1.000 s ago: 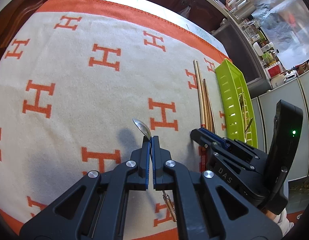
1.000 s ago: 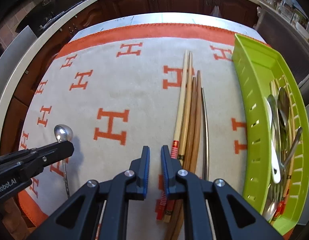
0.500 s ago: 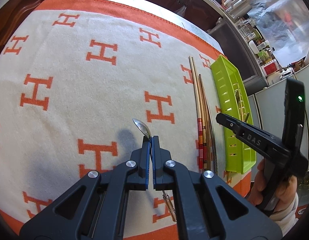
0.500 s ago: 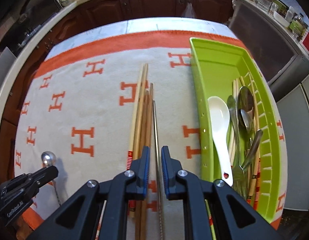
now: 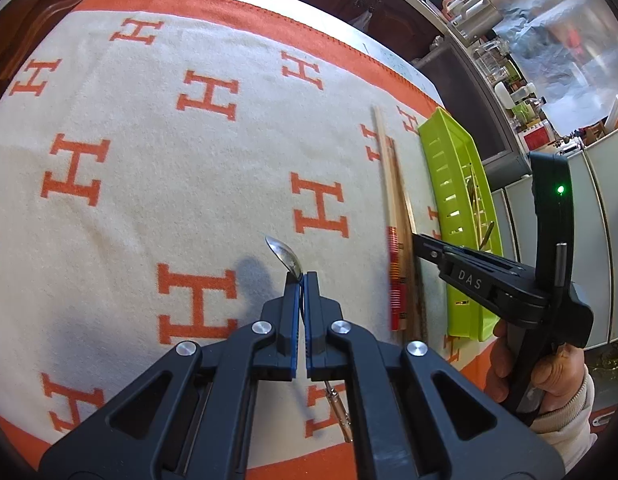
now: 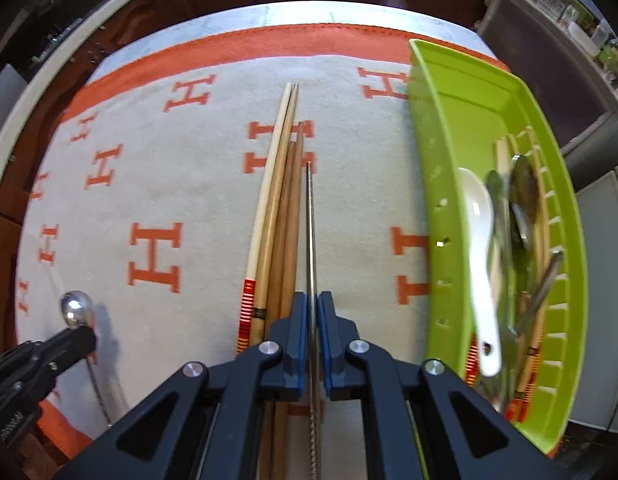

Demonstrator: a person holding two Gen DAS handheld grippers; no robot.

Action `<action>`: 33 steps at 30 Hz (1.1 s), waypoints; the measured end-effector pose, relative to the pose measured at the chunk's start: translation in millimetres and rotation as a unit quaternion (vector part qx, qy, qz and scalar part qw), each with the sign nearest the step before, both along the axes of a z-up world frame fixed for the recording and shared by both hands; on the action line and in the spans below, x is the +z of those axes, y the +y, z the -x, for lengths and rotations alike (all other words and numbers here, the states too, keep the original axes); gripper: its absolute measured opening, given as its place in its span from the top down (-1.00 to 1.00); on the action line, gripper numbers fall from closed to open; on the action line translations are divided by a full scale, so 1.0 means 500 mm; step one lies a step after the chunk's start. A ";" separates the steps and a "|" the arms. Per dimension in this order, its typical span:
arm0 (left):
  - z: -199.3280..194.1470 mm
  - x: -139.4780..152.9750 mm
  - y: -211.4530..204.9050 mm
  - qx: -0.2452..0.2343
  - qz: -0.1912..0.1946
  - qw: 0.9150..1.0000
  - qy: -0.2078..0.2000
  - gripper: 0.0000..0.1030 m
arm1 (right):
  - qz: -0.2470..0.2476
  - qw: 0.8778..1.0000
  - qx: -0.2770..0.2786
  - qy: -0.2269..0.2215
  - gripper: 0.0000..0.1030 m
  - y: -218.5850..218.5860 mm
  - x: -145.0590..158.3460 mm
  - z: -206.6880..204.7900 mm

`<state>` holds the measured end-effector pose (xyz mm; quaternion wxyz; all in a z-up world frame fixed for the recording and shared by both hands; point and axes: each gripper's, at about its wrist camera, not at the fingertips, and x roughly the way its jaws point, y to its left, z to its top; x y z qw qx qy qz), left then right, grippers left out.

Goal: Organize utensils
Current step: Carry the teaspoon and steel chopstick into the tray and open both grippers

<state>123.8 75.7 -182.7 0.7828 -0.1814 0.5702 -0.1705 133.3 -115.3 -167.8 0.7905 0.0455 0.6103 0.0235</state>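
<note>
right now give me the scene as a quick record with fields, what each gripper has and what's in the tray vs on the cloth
left gripper: shut on spoon, bowl sticking out past the tips
right gripper: jaws have just been closing, shut on metal chopstick
on cloth: wooden chopsticks bundled beside the metal one
tray: right of the chopsticks; holds white spoon, metal utensils, more chopsticks
left to sort: held spoon, chopsticks on the cloth

"DAS" on the right claw (image 5: 423, 246), orange "H" letters across the cloth (image 5: 149, 184)

Both wrist views close, steeply down at blanket (image 5: 189, 168) (shared: chopsticks (image 6: 281, 200), tray (image 6: 449, 128)).
</note>
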 end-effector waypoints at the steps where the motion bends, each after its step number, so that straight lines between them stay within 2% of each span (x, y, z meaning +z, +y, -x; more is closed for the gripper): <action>1: 0.001 0.001 -0.003 -0.002 -0.001 1.000 -0.001 1.00 | -0.005 1.000 0.010 -0.008 0.89 0.011 0.000 0.004; 5: 0.005 0.010 -0.010 -0.009 -0.005 1.000 -0.005 1.00 | -0.014 0.999 0.035 -0.026 0.90 0.047 0.006 0.021; 10: 0.012 0.029 -0.010 -0.013 -0.012 1.000 -0.012 1.00 | -0.046 0.998 0.023 -0.042 0.90 0.042 0.027 0.032; 20: 0.030 0.089 -0.048 -0.038 -0.027 0.998 -0.035 1.00 | -0.104 0.992 -0.011 -0.070 0.90 -0.042 0.087 0.080; 33: 0.065 0.205 -0.225 -0.115 -0.060 0.989 -0.075 1.00 | -0.159 0.977 -0.068 -0.123 0.90 -0.219 0.167 0.168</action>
